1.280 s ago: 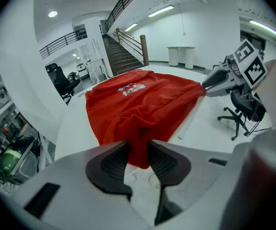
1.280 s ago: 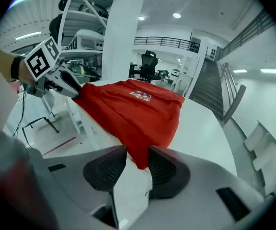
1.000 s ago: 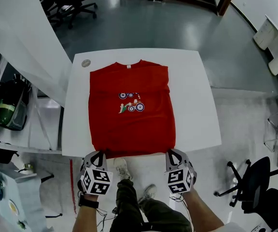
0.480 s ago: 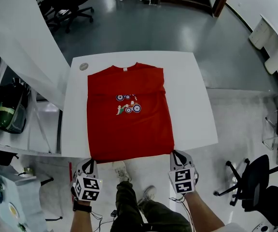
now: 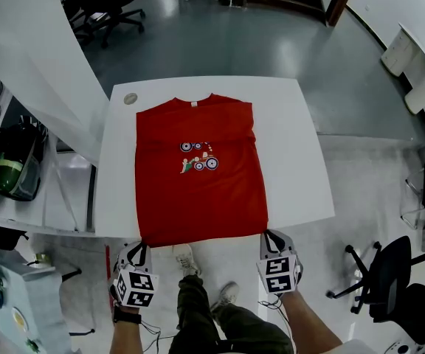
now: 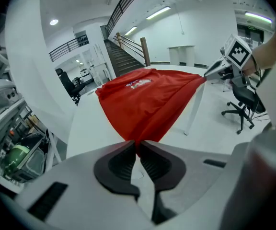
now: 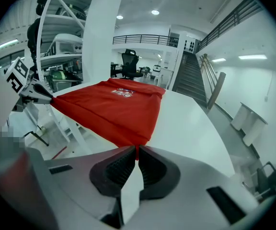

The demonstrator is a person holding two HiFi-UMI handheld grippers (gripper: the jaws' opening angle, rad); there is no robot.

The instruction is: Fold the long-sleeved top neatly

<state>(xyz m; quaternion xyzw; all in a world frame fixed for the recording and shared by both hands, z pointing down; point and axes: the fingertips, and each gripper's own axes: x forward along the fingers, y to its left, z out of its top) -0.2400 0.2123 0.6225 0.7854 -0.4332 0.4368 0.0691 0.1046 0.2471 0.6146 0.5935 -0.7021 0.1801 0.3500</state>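
Note:
The red long-sleeved top (image 5: 198,190) lies flat on the white table (image 5: 294,161), chest print up, collar at the far side and sleeves out of sight. Its near hem hangs just past the table's near edge. My left gripper (image 5: 142,246) is shut on the hem's left corner. Its jaws have just eased open a touch, with the cloth still pinched between them (image 6: 137,145). My right gripper (image 5: 266,236) is shut on the right corner (image 7: 137,150). The top (image 6: 147,99) (image 7: 114,107) stretches taut from each gripper up to the table.
A small round disc (image 5: 130,98) sits on the table's far left corner. White shelving (image 5: 21,161) with gear stands at the left. Office chairs stand at the far left (image 5: 102,2) and near right (image 5: 389,271). The person's legs and shoes (image 5: 187,260) are below the hem.
Both grippers have drawn back toward the person with the hem corners, the left one more. The hem now sits a little past the table's near edge.

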